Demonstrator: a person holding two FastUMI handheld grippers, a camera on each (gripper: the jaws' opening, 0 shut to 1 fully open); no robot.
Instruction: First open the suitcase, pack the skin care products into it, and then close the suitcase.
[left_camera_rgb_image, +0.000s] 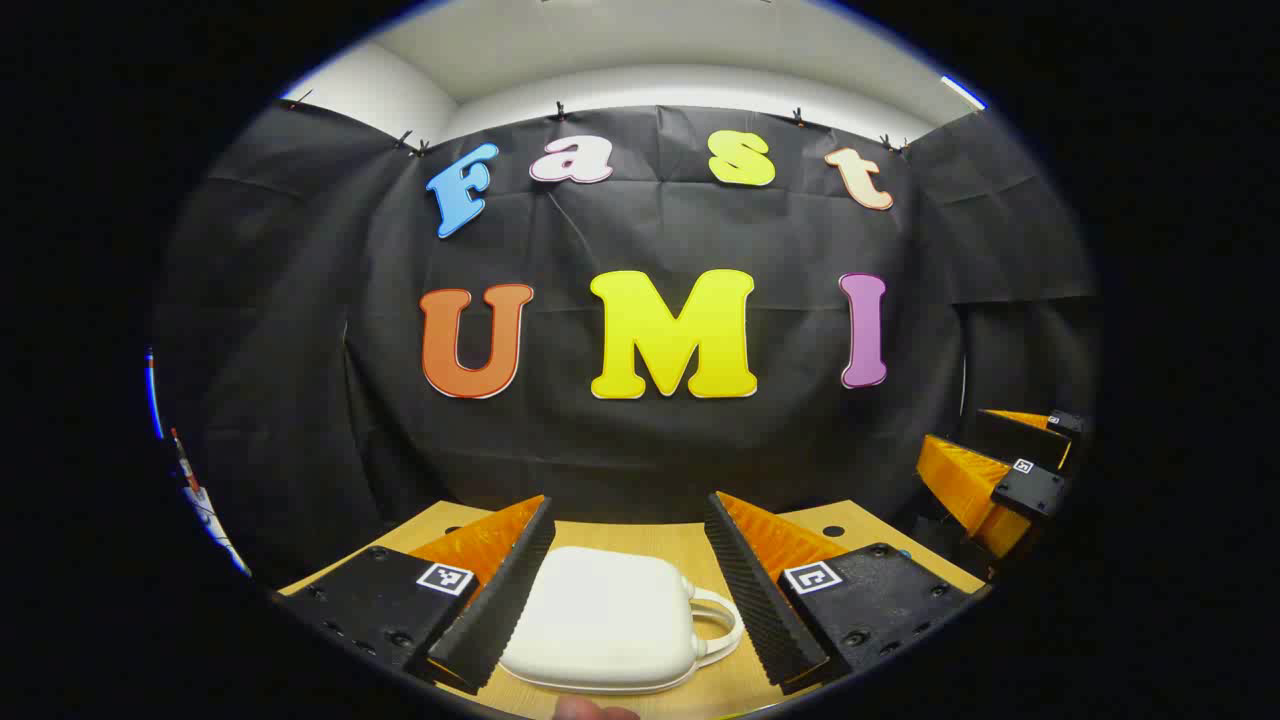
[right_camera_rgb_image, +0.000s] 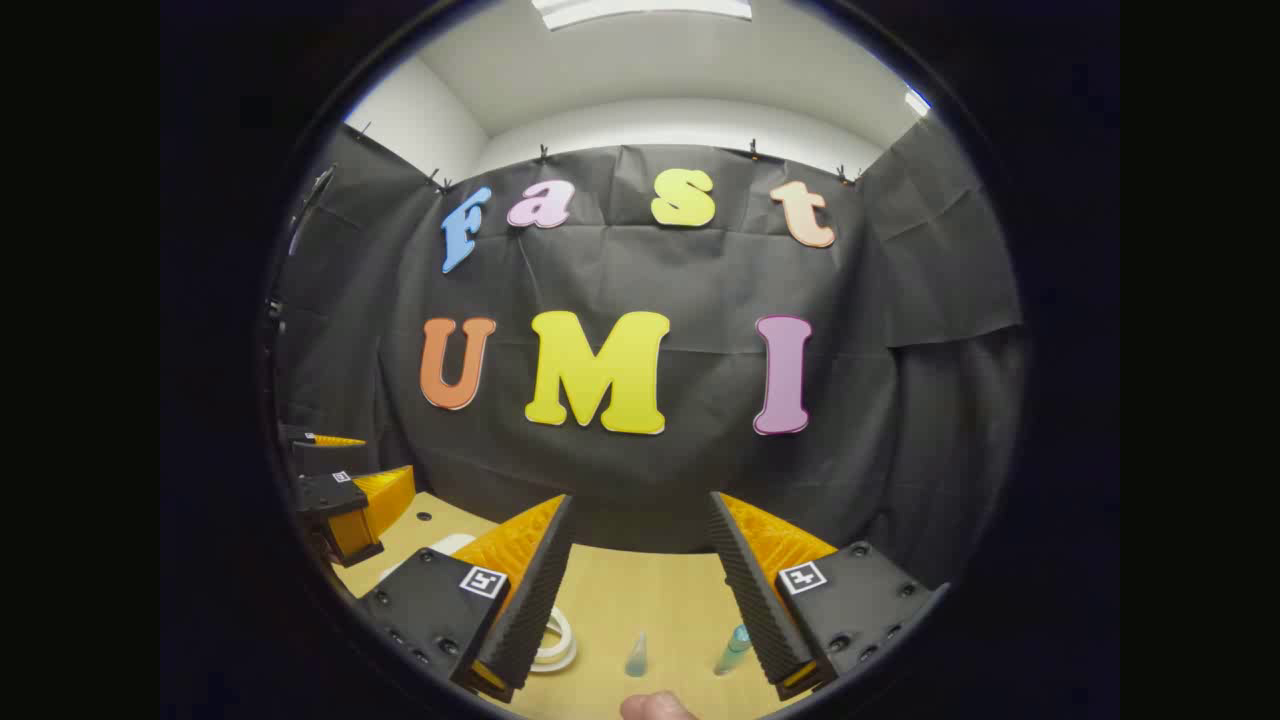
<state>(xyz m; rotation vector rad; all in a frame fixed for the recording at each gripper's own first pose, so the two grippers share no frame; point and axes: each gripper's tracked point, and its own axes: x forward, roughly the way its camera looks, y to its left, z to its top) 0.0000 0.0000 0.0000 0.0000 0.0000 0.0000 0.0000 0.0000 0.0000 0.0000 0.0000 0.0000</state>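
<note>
Wooden bench (left_camera_rgb_image: 640, 535) is carrying everything under the black booth wall. White suitcase (left_camera_rgb_image: 605, 620) is lying flat and closed, sitting right between the left gripper (left_camera_rgb_image: 630, 580) fingers, handle (left_camera_rgb_image: 718, 625) pointing right. Both grippers are hanging released, grasping nothing. Right gripper (right_camera_rgb_image: 640, 590) is hovering over two small bottles (right_camera_rgb_image: 637, 655), so left is nearer for opening.

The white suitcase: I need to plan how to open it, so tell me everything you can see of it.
The suitcase is a small, white, rounded case with a smooth, hard-looking shell. It lies flat and closed on the wooden table, with a looped white handle on its right side. In the left gripper view it sits between the open fingers of the left gripper, untouched as far as I can tell.
</note>
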